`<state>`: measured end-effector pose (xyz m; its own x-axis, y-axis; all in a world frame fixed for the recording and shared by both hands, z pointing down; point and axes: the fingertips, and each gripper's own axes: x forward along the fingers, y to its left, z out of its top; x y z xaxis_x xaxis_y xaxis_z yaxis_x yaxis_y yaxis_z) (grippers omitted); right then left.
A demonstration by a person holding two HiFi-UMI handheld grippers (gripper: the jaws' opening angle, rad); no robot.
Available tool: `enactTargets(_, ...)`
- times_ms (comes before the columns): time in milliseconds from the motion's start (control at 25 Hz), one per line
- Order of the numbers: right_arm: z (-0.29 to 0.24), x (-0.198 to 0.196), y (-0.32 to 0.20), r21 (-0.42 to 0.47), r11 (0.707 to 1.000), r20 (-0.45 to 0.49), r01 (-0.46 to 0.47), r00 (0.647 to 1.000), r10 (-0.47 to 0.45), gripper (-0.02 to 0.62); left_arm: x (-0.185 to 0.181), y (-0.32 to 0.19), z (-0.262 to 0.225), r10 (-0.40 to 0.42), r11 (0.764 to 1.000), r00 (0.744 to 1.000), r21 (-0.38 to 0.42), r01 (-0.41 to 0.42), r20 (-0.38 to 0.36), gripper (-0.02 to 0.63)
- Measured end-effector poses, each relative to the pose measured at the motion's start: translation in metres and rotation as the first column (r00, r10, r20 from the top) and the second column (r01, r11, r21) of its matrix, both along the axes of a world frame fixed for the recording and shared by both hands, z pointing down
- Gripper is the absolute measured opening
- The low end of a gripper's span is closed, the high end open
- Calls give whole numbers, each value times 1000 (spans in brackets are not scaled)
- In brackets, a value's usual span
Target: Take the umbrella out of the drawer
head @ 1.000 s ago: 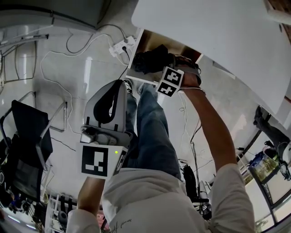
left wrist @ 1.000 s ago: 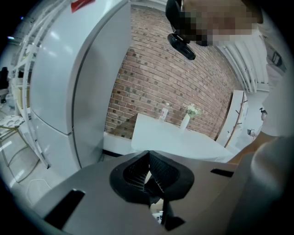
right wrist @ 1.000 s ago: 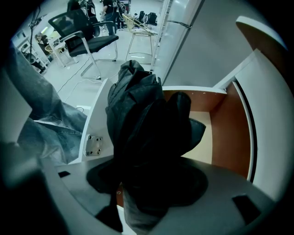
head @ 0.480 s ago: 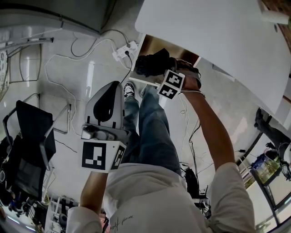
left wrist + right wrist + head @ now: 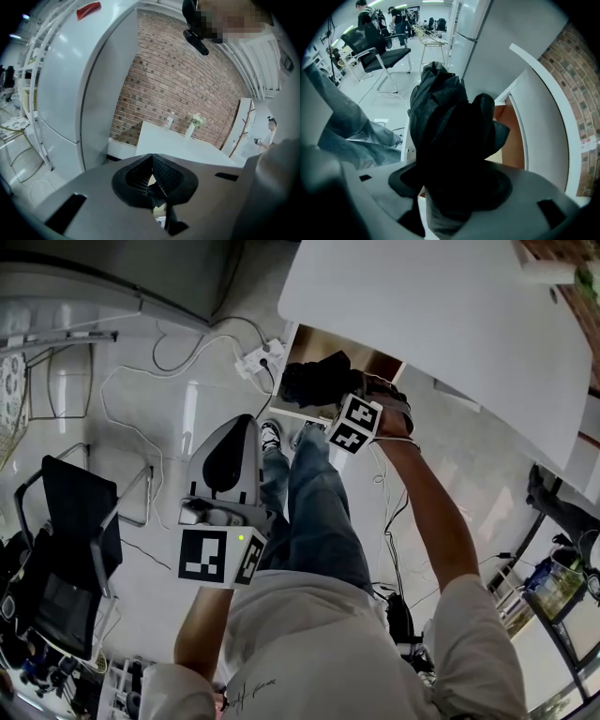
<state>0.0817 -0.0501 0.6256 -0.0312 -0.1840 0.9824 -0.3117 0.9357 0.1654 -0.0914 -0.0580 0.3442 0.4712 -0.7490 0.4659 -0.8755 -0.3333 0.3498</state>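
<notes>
One umbrella (image 5: 443,112) between jaws of right claw (image 5: 452,185)

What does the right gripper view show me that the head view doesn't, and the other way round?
Only the right gripper view: the right gripper with its jaws clamped round the black folded umbrella, seen up close, and people standing far across the room. Only the head view: the left gripper, shut and empty, held over the floor; a power strip; and the white tabletop above the drawer. Both: the umbrella at the open drawer, the drawer's brown inside, and the person's jeans.
</notes>
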Motion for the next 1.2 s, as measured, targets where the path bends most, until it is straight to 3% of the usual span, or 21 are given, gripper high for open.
enactTargets(400, -32, -6, 2, 5, 999, 48, -50, 998, 50, 282, 15, 7, -24, 44, 999, 999, 32, -44, -19, 18)
enactTargets(720, -51, -8, 5, 12, 997, 79, -80, 994, 79, 282, 5, 8, -31, 20, 999, 1000, 35, -19, -22, 18)
enactTargets(1200, -84, -16, 18, 36, 991, 128, -130, 984, 124, 284, 6, 17, -45, 50, 998, 999, 49, -49, -18, 17)
